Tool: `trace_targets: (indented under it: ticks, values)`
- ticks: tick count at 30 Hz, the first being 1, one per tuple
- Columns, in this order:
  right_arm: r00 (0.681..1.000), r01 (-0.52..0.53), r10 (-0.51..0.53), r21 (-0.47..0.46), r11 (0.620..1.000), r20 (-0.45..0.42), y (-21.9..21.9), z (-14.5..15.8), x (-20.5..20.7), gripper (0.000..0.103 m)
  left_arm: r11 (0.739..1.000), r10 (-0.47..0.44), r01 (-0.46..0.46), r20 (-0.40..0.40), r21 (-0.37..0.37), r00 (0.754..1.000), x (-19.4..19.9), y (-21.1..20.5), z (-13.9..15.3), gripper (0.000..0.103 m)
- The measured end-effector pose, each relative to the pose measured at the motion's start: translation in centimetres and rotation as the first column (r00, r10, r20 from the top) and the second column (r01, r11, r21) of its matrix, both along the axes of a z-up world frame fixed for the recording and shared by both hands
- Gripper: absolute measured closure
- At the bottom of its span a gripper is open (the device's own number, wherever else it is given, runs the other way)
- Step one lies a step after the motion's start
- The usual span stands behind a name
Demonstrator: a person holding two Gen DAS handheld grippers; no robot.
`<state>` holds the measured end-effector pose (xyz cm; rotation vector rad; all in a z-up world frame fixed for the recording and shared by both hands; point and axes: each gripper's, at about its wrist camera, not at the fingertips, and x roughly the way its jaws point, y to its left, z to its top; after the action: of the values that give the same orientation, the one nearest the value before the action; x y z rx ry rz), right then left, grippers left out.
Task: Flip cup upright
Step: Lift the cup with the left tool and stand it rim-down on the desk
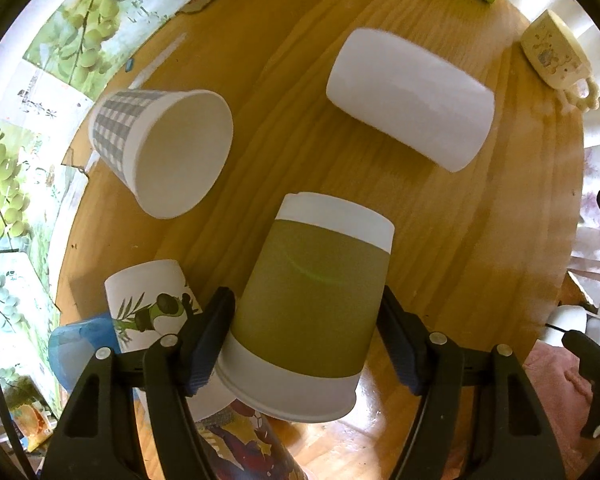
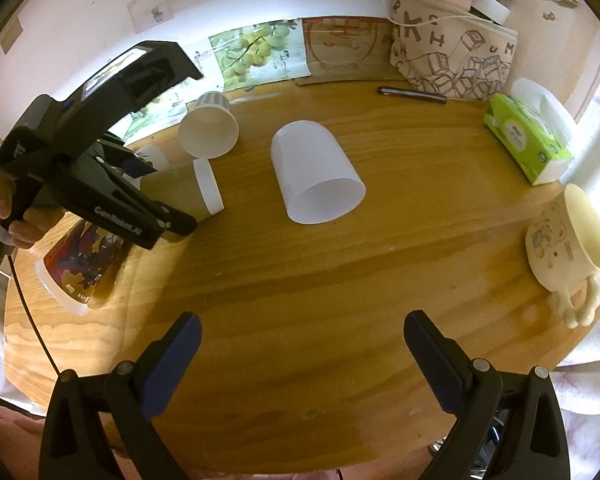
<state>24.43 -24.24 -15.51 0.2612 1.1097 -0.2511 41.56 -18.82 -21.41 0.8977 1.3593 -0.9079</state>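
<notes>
A: Quick one. What do I have in the left gripper (image 1: 304, 336)?

B: The green cup (image 1: 312, 300). Its fingers are clamped on either side of the body, near the wide mouth end. It sits at the near left edge of the table (image 2: 300, 288), lying over, closed base pointing away from me.

A: Right gripper (image 2: 300, 360)?

B: Spread wide, nothing between the fingers, hanging over the near edge of the table. Leave it out, I'd say.

A: So how do I do the flip well?

B: I'd lift a little first so the rim clears the table, then roll the wrist until the mouth faces up. Keep the squeeze light; it looks like paper and I judge it would crush. The patterned cup (image 2: 80, 264) and the panda cup (image 1: 148, 304) are just beside it, so I'd swing away from them.

A: Where do I set it?

B: Bare wood toward the middle, short of the white cup (image 2: 316, 172) and the checked cup (image 2: 210, 128), both on their sides further back. The mug (image 2: 568, 240) at the right edge is well apart.
</notes>
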Motion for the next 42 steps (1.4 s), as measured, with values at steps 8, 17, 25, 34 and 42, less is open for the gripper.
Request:
trace_targets:
  ticks: [8, 17, 25, 34, 42]
  values:
    - [0.999, 0.041, -0.042, 0.006, 0.999, 0.019, 0.4, 0.6, -1.7, 0.002, 0.995, -0.074, 0.076, 0.028, -0.058, 0.997, -0.6, 1.4, 2.5, 0.029]
    - [0.998, 0.054, -0.054, 0.0, 0.999, 0.043, 1.5, 0.5, -3.2, 0.002, 0.961, -0.266, 0.271, 0.073, -0.057, 0.961, -5.3, 2.3, 4.4, 0.029]
    - [0.995, 0.078, -0.078, 0.001, 0.997, 0.056, 2.5, 0.6, -5.2, 0.002, 0.86, -0.507, 0.51, 0.106, -0.006, 0.856, -10.0, 2.2, 4.9, 0.029]
    - [0.992, 0.121, -0.122, 0.02, 0.992, 0.029, 3.7, -0.1, -8.4, 0.002, 0.659, -0.749, 0.752, 0.094, 0.002, 0.656, -13.9, 2.3, 4.3, 0.029]
    - [0.99, 0.139, -0.139, 0.031, 0.99, -0.023, 4.9, -1.2, -10.0, 0.002, 0.4, -0.91, 0.916, 0.129, 0.024, 0.394, -16.3, 2.2, 3.1, 0.029]
